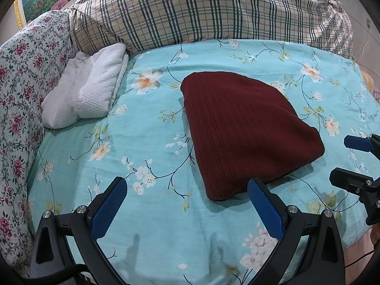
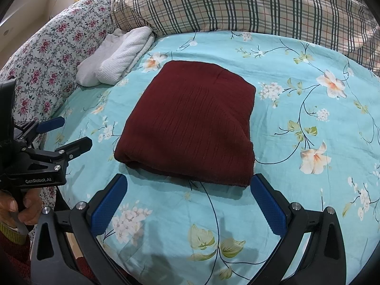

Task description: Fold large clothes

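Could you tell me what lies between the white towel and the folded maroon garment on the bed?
Only bare floral sheet separates the white towel from the maroon garment; nothing else lies in that strip. Both wrist views show it, the left more openly.

White towel point(image 1: 87, 87) by plaid quilt point(image 1: 201, 11), floral pillow point(image 1: 26, 71); all on blue sheet point(image 1: 147, 130).

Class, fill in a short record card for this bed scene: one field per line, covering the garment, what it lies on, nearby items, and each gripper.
garment: dark red knit, folded into a compact stack
surface: turquoise floral bedsheet
left of garment: white textured cloth, folded
behind: plaid quilt, bunched; pink floral quilt
left gripper: open, holding nothing
right gripper: open, holding nothing
contact with garment: none visible
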Available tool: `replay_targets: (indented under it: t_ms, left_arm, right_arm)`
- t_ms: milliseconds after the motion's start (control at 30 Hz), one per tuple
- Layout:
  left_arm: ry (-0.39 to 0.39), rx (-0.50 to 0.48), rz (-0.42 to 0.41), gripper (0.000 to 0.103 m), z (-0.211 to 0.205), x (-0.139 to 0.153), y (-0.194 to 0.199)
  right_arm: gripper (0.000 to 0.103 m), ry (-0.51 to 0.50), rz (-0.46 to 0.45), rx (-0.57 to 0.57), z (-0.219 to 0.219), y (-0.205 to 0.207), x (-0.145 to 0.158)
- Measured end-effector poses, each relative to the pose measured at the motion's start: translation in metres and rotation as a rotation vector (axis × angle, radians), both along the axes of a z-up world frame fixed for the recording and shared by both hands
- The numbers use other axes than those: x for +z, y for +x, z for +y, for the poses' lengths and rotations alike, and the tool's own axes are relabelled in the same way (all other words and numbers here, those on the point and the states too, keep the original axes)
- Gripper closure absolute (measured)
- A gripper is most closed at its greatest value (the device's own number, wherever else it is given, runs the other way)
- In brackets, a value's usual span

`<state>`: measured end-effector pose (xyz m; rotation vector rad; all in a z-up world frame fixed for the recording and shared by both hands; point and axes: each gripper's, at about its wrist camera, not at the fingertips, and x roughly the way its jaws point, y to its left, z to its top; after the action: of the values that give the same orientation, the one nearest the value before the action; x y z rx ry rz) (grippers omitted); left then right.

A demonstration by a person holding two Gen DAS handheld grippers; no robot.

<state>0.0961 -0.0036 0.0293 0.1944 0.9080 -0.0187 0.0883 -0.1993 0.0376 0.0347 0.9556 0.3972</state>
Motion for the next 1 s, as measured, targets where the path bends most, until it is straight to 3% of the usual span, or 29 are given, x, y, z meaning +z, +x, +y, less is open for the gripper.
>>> replay_targets:
  t_ms: [1000]
  left_arm:
    - [0.009,0.008,-0.003,0.001,0.005,-0.004,0.011]
  right_arm:
    - [0.000,0.006,0.001,0.003,-0.004,0.014,0.002]
